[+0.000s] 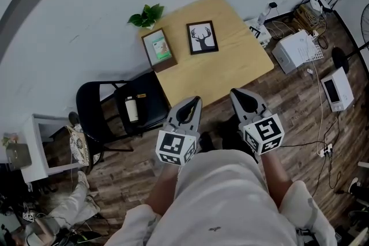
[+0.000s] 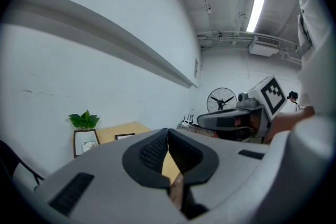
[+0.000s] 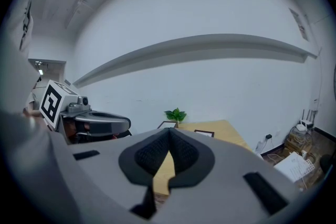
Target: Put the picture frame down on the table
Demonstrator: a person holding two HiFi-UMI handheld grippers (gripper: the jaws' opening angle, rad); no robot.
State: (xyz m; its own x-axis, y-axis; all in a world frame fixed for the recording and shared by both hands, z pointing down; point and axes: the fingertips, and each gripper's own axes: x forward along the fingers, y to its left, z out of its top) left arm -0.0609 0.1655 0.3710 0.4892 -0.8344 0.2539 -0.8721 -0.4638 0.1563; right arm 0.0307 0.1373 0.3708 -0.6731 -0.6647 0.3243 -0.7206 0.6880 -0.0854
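Observation:
A black picture frame [image 1: 202, 37] with a deer print lies flat on the wooden table [image 1: 230, 60]; it shows small in the left gripper view [image 2: 125, 136] and the right gripper view [image 3: 203, 134]. A brown frame [image 1: 159, 49] with a green picture is at the table's left edge, beside a potted plant [image 1: 147, 15]. My left gripper [image 1: 193, 102] and right gripper [image 1: 239, 94] hover short of the table's near edge, both shut and empty. The left gripper's [image 2: 168, 131] padded tips touch, and so do the right gripper's [image 3: 169, 134].
A black folding chair [image 1: 98, 102] with a bottle [image 1: 132, 108] on its seat stands left of the table. White boxes [image 1: 297, 50] and a white device [image 1: 337, 88] with cables lie on the floor to the right. A fan [image 2: 221, 99] stands far off. A white stand [image 1: 34, 147] is at the left.

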